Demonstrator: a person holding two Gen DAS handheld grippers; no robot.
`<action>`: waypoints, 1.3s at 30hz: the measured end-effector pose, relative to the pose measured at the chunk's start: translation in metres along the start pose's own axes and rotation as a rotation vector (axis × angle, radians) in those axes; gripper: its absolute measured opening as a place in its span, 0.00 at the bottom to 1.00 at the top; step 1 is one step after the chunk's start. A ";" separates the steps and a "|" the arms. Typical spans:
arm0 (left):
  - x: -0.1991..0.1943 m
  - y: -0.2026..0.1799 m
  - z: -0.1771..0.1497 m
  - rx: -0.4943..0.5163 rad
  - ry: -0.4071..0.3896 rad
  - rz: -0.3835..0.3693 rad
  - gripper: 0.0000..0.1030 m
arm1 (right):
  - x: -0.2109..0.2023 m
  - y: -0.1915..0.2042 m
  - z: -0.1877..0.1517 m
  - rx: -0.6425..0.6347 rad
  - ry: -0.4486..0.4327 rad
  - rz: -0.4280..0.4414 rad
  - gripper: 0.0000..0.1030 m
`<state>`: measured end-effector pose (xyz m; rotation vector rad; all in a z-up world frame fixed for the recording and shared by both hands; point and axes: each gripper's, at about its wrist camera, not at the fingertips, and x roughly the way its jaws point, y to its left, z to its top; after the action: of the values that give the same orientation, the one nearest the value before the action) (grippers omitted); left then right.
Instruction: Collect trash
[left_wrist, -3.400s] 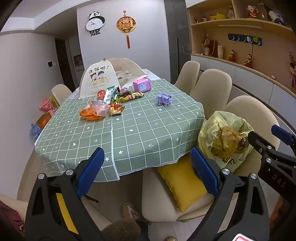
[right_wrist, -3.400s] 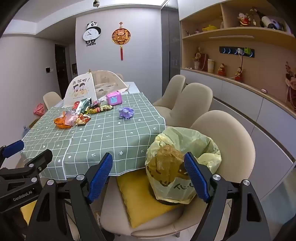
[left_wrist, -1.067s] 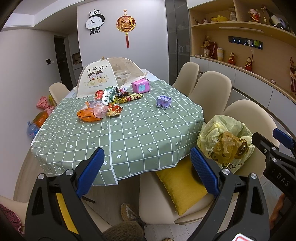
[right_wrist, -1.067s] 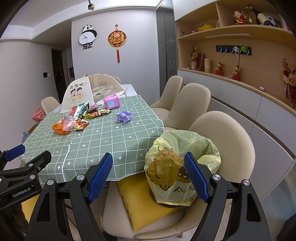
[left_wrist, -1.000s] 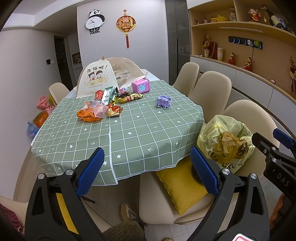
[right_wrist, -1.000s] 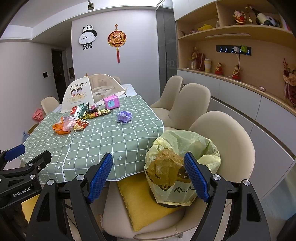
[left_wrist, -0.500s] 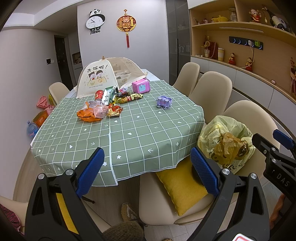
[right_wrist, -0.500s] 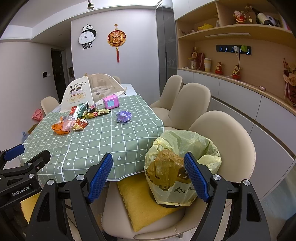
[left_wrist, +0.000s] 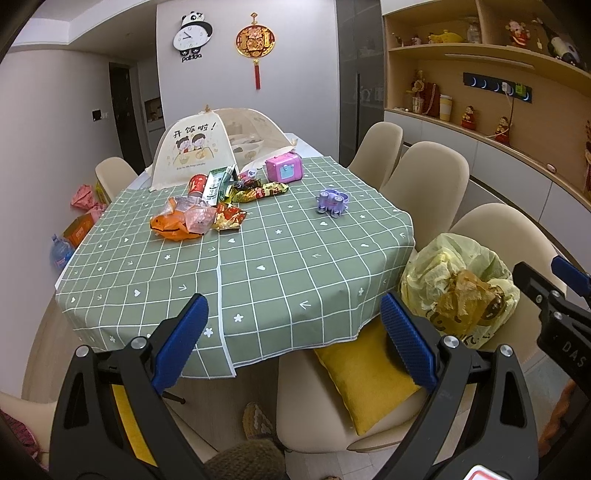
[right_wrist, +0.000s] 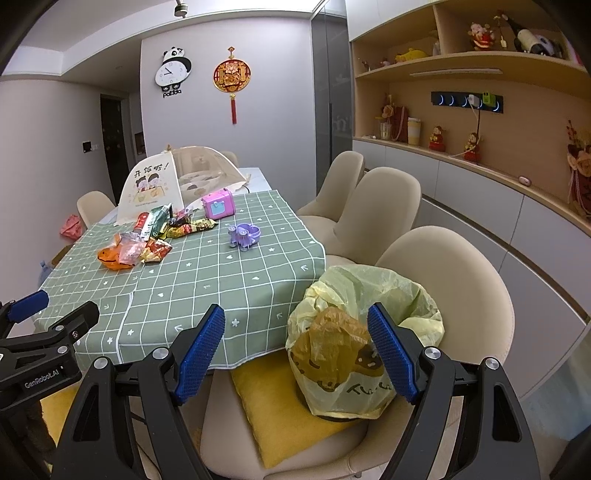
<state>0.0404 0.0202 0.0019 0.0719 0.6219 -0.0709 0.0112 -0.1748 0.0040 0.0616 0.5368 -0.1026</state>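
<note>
**A:** Where is the trash?

**B:** A heap of crumpled snack wrappers (left_wrist: 207, 206) sits left of centre in the left wrist view, on a green checked tablecloth (left_wrist: 280, 266). An orange wrapper (left_wrist: 171, 227) lies at the heap's near edge. The heap also shows at middle left in the right wrist view.

**A:** And where does it go?

**B:** Probably into the yellow trash bag (right_wrist: 362, 332), which stands open on a beige chair (right_wrist: 465, 295) at lower centre of the right wrist view, beside a yellow cushion (left_wrist: 365, 373).

**A:** What are the grippers doing?

**B:** The left gripper (left_wrist: 293, 339) and right gripper (right_wrist: 295, 349) each fill the bottom of their own frame, blue pads spread wide, holding nothing. Both are well apart from the heap.

**A:** How should the first pick go?

**B:** Likely best to reach one gripper across the cloth and take the near orange wrapper first, closing on a raised fold so the pads miss the cloth. Leave the purple toy (left_wrist: 332, 201) and pink box (left_wrist: 284, 168) alone; they look like toys, not trash.
</note>
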 end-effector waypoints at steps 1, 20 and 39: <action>0.003 0.003 0.002 -0.004 0.002 -0.001 0.87 | 0.002 0.002 0.002 -0.003 -0.001 -0.002 0.74; 0.141 0.136 0.063 -0.178 0.068 0.015 0.90 | 0.120 0.058 0.056 -0.073 0.076 0.044 0.74; 0.335 0.338 0.101 -0.388 0.264 -0.044 0.76 | 0.277 0.180 0.118 -0.192 0.191 0.136 0.74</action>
<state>0.4002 0.3331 -0.0966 -0.3126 0.8907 0.0183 0.3283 -0.0288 -0.0312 -0.0802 0.7296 0.0882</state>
